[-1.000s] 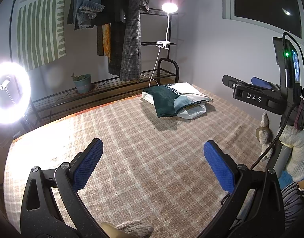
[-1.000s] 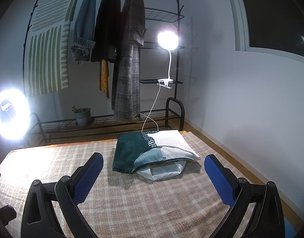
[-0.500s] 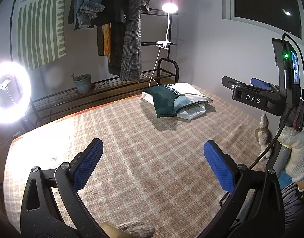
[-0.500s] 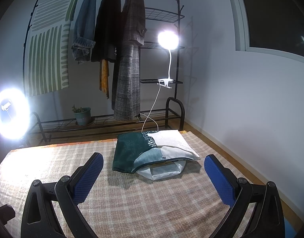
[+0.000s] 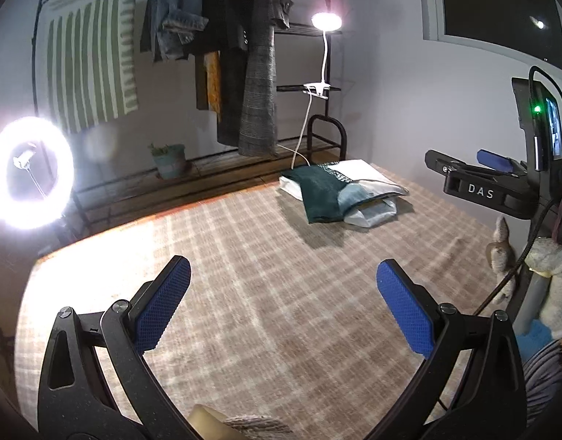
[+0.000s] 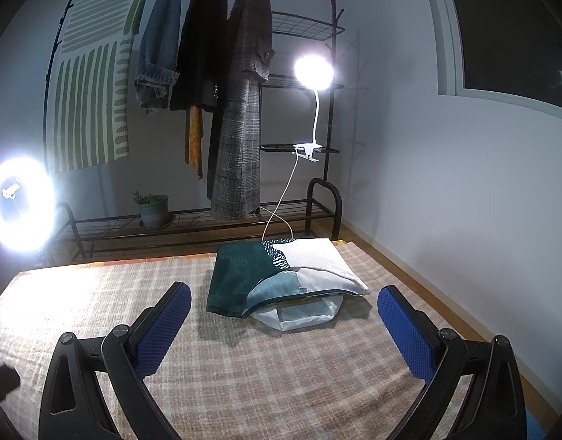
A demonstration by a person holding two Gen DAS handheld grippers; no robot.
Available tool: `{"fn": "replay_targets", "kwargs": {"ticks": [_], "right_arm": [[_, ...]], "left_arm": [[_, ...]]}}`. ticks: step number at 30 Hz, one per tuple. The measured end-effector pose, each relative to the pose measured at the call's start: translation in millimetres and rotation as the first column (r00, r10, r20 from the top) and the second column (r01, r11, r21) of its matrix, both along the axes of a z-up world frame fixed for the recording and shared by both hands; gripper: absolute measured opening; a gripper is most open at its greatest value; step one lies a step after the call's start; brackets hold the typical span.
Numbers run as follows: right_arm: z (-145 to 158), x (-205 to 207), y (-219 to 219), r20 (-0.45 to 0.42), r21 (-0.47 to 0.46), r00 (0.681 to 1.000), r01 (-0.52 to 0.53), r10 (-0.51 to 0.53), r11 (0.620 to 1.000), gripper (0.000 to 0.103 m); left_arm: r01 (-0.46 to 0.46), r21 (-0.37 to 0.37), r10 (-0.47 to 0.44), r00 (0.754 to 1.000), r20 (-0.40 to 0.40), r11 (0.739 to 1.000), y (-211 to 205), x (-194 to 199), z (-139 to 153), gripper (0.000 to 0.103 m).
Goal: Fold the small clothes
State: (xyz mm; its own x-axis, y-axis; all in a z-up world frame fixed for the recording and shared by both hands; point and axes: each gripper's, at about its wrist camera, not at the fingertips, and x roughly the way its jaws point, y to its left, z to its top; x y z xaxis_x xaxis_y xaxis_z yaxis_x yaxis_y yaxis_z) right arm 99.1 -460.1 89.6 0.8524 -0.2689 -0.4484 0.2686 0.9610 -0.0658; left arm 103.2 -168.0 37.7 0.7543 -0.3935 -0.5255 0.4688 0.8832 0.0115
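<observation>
A folded pile of small clothes, dark green, pale blue and white, lies at the far side of a plaid-covered bed. The pile also shows in the right wrist view, just beyond the fingers. My left gripper is open and empty, held above the middle of the bed, well short of the pile. My right gripper is open and empty, close in front of the pile. The right gripper's black body shows at the right of the left wrist view.
A ring light glares at the left. A clothes rack with hanging coats, a clip lamp and a plant pot stand behind the bed. Plush toys sit at the bed's right edge. A wall runs along the right.
Almost nothing has changed. Both grippers stay open and hover in nearly the same place; the pile has not moved.
</observation>
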Motion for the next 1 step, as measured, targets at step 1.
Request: {"fn": "replay_targets", "kwargs": {"ticks": [1], "right_arm": [[-0.1, -0.1, 0.3, -0.001, 0.000, 1.000, 0.001, -0.001, 1.000, 0.103]], "left_arm": [[-0.001, 0.000, 0.001, 1.000, -0.002, 1.000, 0.5, 0.5, 0.2, 0.103]]}}
